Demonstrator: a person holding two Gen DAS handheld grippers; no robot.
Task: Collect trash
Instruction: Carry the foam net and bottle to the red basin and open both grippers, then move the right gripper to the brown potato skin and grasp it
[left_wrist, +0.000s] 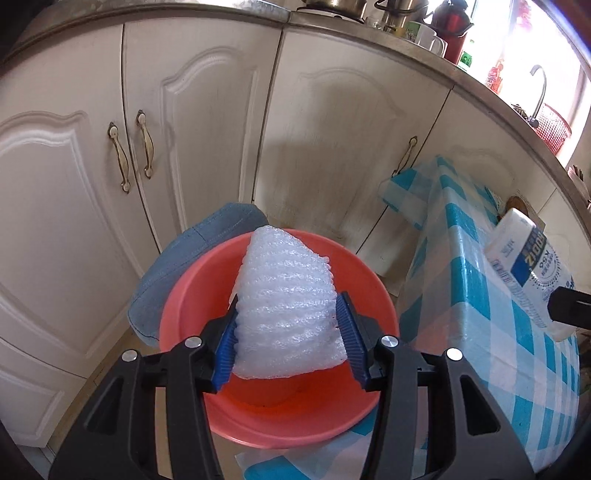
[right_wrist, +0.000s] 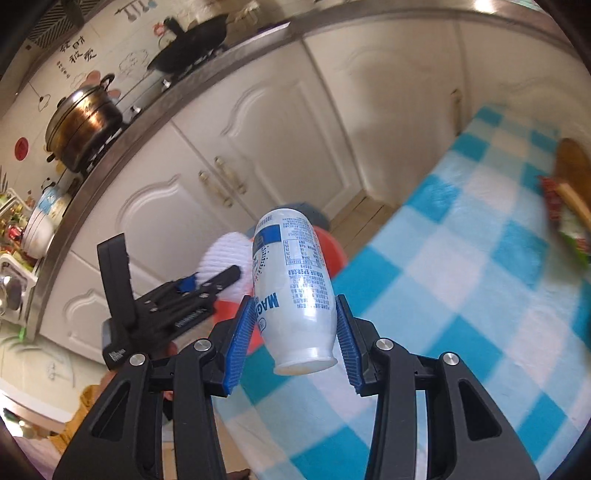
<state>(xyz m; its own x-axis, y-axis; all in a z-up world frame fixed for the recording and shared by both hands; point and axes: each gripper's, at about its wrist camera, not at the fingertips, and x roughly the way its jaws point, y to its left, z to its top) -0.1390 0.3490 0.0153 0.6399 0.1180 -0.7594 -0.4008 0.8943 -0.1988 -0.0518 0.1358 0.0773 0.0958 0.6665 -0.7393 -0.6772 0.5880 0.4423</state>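
In the left wrist view the left gripper (left_wrist: 288, 332) sat at the bottom centre, its blue pads clamped on a white foam net (left_wrist: 286, 306) — squeezed from both sides, so it was clearly grasping that. Right behind and under the net was a pink basin (left_wrist: 192, 295), and the net hung over its open mouth. A blue cushion (left_wrist: 177, 254) stuck out from behind the basin's left rim. To the right a table with a blue-and-white checked cloth (left_wrist: 480, 295) ran up the frame. At the far right edge you could see the white bottle (left_wrist: 528, 269) in mid-air above the cloth, with a bit of black gripper touching it. Behind everything were cream cabinet doors (left_wrist: 184, 129), and along the top a counter with a red thermos (left_wrist: 452, 33) and a tap (left_wrist: 539, 92) in the upper right.

The right wrist view was blurry. The right gripper (right_wrist: 291, 332) at bottom centre was clenched on the bottle (right_wrist: 291, 280), base toward the camera, pads on both sides of its lower body. Just left of it the left gripper (right_wrist: 207, 288) showed from the side with the net (right_wrist: 221, 254) in it, and a bit of the basin (right_wrist: 328, 251) peeked out behind the bottle. The cloth (right_wrist: 461, 277) filled the right half. Farther back were the cabinets (right_wrist: 258, 129) — and in the upper left, a steel pot (right_wrist: 85, 125) and a black wok (right_wrist: 192, 48) on the counter.
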